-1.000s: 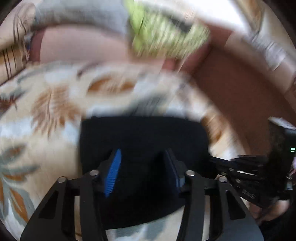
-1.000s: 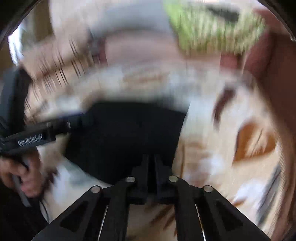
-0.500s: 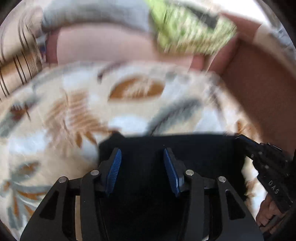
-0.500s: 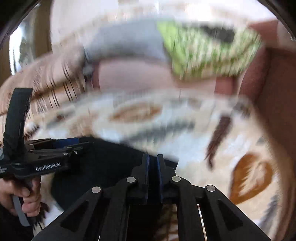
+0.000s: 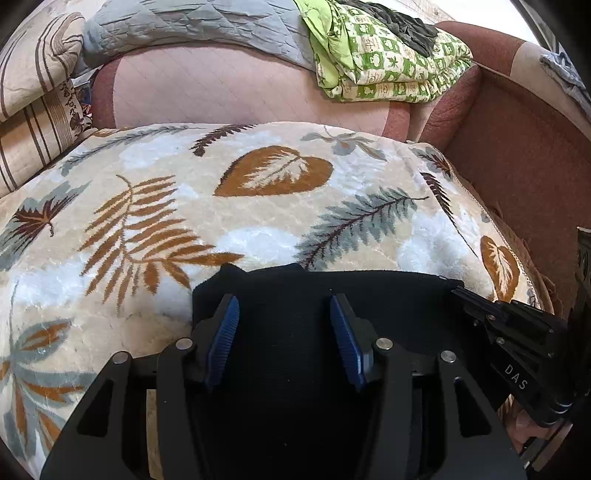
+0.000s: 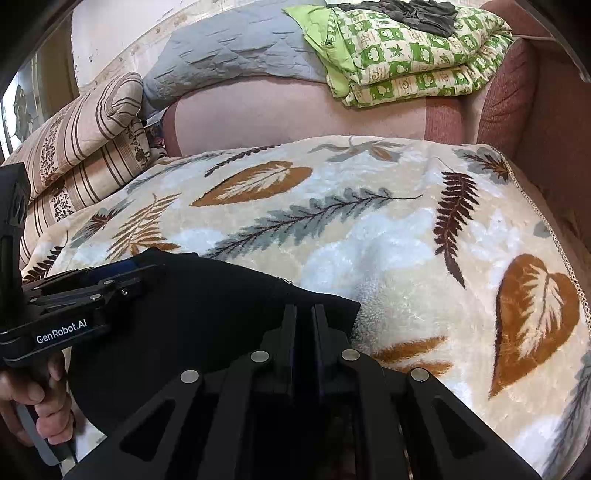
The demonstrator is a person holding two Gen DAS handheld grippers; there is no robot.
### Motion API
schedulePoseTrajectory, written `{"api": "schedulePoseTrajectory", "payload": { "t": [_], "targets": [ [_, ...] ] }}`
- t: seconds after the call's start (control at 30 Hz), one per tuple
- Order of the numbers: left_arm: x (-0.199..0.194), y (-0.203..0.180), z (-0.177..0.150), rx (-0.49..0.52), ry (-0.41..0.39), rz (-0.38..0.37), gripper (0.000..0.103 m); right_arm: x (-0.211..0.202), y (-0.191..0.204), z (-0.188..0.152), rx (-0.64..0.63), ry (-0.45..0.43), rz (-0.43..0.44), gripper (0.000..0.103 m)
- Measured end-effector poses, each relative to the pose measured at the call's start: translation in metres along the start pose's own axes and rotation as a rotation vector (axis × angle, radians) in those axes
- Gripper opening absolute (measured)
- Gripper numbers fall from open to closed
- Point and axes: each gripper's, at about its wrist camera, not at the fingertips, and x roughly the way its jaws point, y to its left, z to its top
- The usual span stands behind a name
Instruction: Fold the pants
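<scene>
Blanket [image 5: 258, 206]: cream plush with brown and grey leaves — spread across the near seat.
Sofa [image 5: 229, 92]: pink backrest at the far side, reddish arm on the right.
Quilts: grey quilt [image 6: 229, 48] and folded green-patterned quilt [image 6: 413, 55] lie along the backrest.
Pillows [image 6: 85, 147]: striped, stacked far left.
Wall [image 6: 122, 33]: pale — daylit.

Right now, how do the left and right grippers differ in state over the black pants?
The left gripper is open, its blue ribbed pads wide apart over the black pants; the right gripper is shut, fingers nearly together at the pants' edge. The left sits over the middle of the fabric, the right at its right corner. Both are black two-finger tools above the leaf-print blanket.
</scene>
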Motion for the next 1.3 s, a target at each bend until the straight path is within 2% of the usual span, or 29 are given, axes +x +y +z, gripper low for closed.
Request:
{"api": "schedulePoseTrajectory", "payload": {
  "t": [0.53, 1.3],
  "targets": [
    [-0.0007, 0.0016, 0.0001, 0.000, -0.001, -0.003, 0.050, -0.0011, 0.0074, -0.0016, -0.039, -0.026, -0.046, 0.009],
    [-0.0007, 0.0028, -0.0008, -0.003, -0.002, -0.004, 0.051, -0.0009, 0.0077, -0.0023, -0.034, -0.026, -0.040, 0.009]
  ]
}}
